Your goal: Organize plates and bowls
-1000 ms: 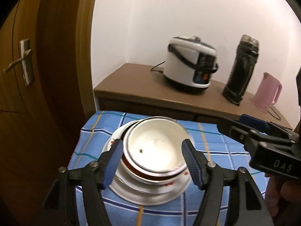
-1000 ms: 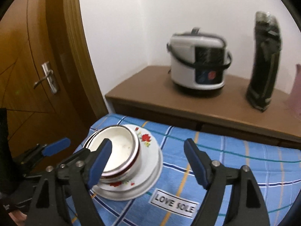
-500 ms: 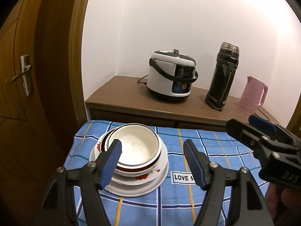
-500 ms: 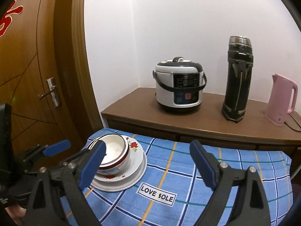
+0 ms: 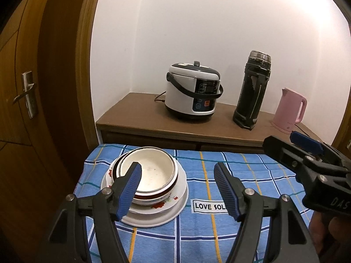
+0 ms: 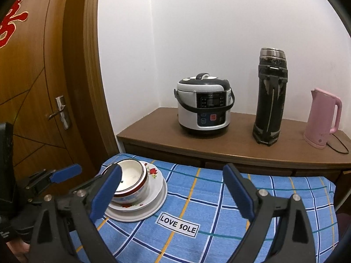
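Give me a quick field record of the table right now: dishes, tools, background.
dishes: bowls nested on stacked plates, one pile
surface: blue checked cloth, "LOVE SOLE" label
left tool: open, empty, above the cloth
right tool: open, empty
sideboard: rice cooker, black flask, pink kettle

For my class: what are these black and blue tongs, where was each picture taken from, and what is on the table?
No robot here: a person holds one set of tongs in each hand, each with a camera looking along its fingers. One picture is from the left tongs, the other from the right tongs. Both are open and hold nothing. On the blue checked cloth stands a stack: bowls nested on plates. Behind, a sideboard carries a rice cooker, a dark flask and a pink kettle.
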{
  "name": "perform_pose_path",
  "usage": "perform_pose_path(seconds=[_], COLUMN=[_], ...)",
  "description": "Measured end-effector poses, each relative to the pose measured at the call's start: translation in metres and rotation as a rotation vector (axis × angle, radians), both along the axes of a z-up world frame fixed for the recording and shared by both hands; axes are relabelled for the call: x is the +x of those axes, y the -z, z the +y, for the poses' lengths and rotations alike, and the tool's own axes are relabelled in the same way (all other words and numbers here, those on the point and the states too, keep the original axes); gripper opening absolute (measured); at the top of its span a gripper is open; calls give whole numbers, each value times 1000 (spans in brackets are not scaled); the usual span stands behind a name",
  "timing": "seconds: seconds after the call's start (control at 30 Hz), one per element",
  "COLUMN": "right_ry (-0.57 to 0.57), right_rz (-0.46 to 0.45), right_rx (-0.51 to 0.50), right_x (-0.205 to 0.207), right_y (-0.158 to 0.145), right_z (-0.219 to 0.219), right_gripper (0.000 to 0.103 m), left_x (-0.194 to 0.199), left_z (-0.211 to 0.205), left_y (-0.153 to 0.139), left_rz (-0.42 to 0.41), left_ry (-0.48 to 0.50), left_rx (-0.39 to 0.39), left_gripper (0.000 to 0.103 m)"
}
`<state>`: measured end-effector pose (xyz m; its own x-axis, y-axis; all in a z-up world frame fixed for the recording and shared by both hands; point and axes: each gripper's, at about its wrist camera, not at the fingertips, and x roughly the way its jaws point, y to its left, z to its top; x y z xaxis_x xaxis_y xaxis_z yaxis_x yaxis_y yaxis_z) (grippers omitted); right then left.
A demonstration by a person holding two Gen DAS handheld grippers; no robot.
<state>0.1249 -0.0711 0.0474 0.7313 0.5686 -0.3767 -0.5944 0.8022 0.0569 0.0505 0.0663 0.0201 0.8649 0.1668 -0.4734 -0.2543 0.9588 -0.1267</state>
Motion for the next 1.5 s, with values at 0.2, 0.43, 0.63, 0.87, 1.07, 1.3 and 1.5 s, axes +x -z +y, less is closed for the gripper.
perform_pose_path(seconds=[0.2, 0.43, 0.63, 0.87, 1.07, 1.3, 1.5], right_ry=[6, 8, 10, 8, 10, 16, 18], right_rz=[-6, -11, -19, -26, -37, -60, -70], right_rx=[6, 9, 11, 13, 17, 22, 26], right_x=[-1, -3, -5, -7, -10, -14, -16], right_y=[-2, -3, -4, -6, -8, -13, -14], right_z=[-5, -8, -10, -12, -15, -20, -24], right_gripper=[95, 96, 97, 97, 97, 97, 98], left_x=[-1, -1, -4, -4, -4, -8, -7], left_z=[-3, -8, -12, -14, -15, -22, -24], left_y=[-3, -6, -8, -9, -11, -17, -20], left_rz=[-9, -13, -22, -14, -10, -42, -51], left_ry=[2, 7, 14, 12, 8, 29, 35], left_rx=[3, 12, 27, 28, 31, 47, 45], left_gripper=[71, 71, 71, 71, 71, 71, 77])
